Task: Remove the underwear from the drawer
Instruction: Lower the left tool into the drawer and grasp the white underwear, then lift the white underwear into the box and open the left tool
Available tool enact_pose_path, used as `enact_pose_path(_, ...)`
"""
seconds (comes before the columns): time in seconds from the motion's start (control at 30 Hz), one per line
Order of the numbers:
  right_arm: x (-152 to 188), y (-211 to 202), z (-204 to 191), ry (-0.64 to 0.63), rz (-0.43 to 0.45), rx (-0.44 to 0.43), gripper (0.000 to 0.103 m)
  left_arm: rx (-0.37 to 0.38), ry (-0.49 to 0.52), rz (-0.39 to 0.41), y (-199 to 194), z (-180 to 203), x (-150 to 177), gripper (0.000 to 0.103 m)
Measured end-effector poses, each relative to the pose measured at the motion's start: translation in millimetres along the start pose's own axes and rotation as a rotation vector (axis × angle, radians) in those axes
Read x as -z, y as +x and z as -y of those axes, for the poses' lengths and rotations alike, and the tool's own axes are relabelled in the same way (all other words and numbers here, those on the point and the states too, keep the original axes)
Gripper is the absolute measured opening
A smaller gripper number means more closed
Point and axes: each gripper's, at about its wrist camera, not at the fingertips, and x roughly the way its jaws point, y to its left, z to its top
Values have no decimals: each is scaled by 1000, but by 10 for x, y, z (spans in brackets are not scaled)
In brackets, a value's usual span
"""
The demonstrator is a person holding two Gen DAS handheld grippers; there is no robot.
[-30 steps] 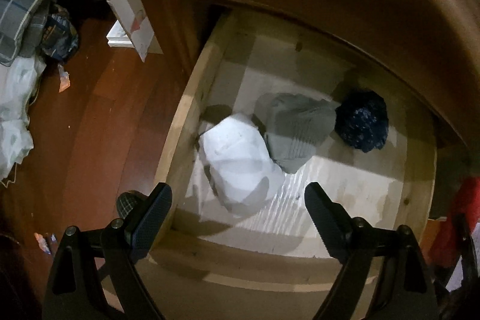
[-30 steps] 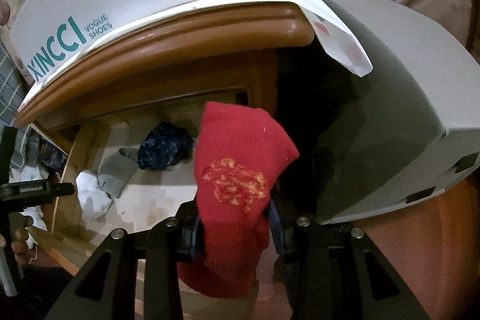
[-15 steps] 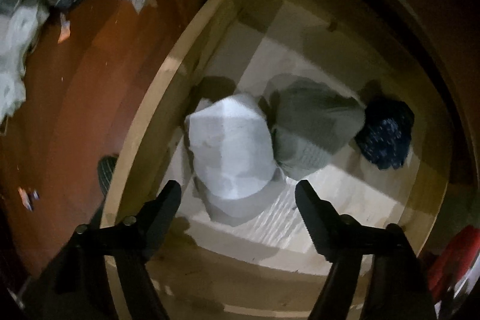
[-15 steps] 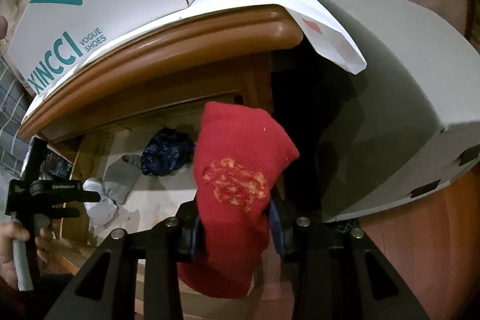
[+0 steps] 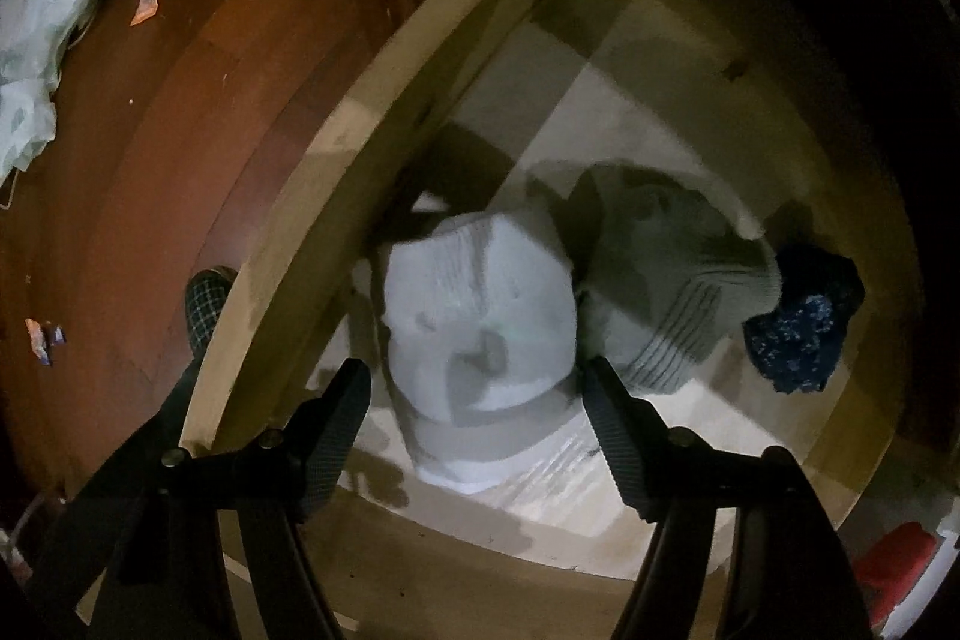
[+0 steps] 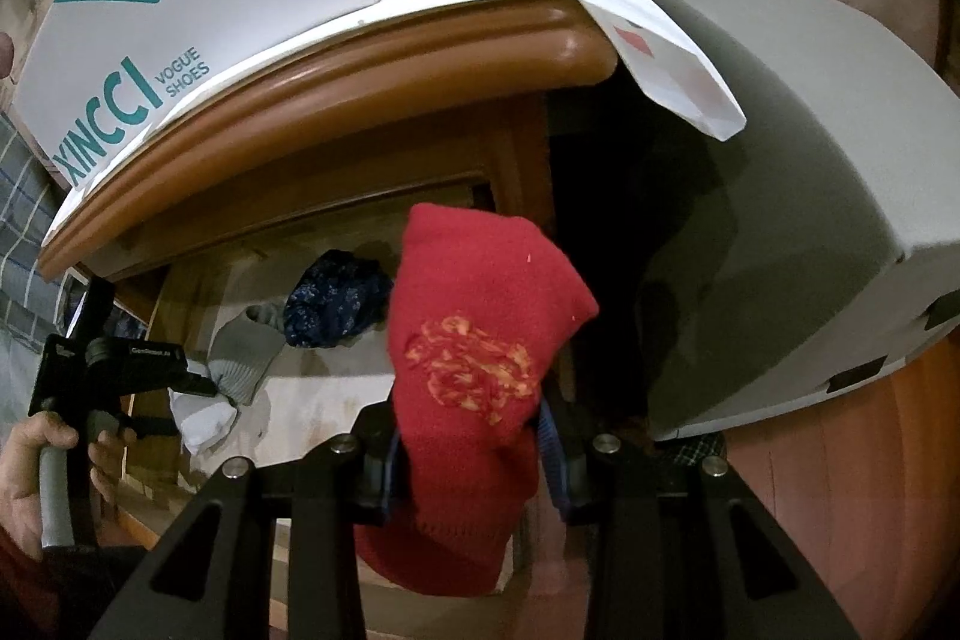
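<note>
Red-brown floorboards are filling the nine o'clock side of the left wrist view, with a checked slipper [image 5: 207, 307] peeking out beside the pale wooden drawer [image 5: 336, 196]. Moving rightward, the left gripper [image 5: 474, 388] is pointing straight down into that drawer, and it has been sinking toward the cloth over the last second: the white bundle [image 5: 480, 328], which sat well ahead of the fingers a moment ago, is now lying between them. The jaws have just been closing in from a wider spread, yet both pads are still standing clear of the fabric, one at eight o'clock of the bundle and one at four o'clock, so nothing is gripped here yet. Touching the white bundle at its three o'clock is a grey bundle [image 5: 666, 280], and further right, at the drawer's far side, a dark blue patterned piece [image 5: 801, 328] is resting against the grey one.

In the right wrist view, a hand [image 6: 36, 460] at eight o'clock is holding the left tool over the drawer. Toward the centre, the right gripper [image 6: 468, 460] is holding steady, clamped on a red garment [image 6: 480, 340] that is already out of the drawer.

Judging by this, the descent and narrowing are setting up the next pick: a little more closing should pinch the white bundle, with three pieces left inside.
</note>
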Motion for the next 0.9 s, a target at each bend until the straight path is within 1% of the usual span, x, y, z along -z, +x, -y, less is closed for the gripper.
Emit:
enact_pose_path(0.03, -1, 2, -4, -1, -1, 0, 37, 5, 8, 3, -1, 16, 2, 64)
enact_pose_path(0.07, 3, 4, -12, -2, -1, 4, 37, 21, 27, 3, 1, 39, 4, 56)
enact_pose_path(0.13, 5, 3, -20, -1, -2, 2, 37, 15, 40, 7, -3, 53, 6, 54)
enact_pose_path(0.3, 2, 4, -22, -3, 0, 4, 37, 41, 43, 19, -24, 5, 15, 46)
enact_pose_path(0.37, 1, 15, -12, 3, -2, 6, 37, 45, 56, 28, -48, 2, 37, 44)
enact_pose_path(0.47, -2, 21, -20, 2, -2, 2, 37, 25, 70, 45, -82, -28, 89, 43)
enact_pose_path(0.6, -7, -2, -16, -1, 11, -4, 37, 43, 92, 67, -173, -50, 157, 42)
enact_pose_path(0.7, 5, -3, -13, -2, 9, -6, 37, 31, 131, 103, -316, -24, 226, 42)
enact_pose_path(0.9, -3, -10, -2, 1, 13, 1, 37, 46, 206, 159, -583, 72, 414, 42)
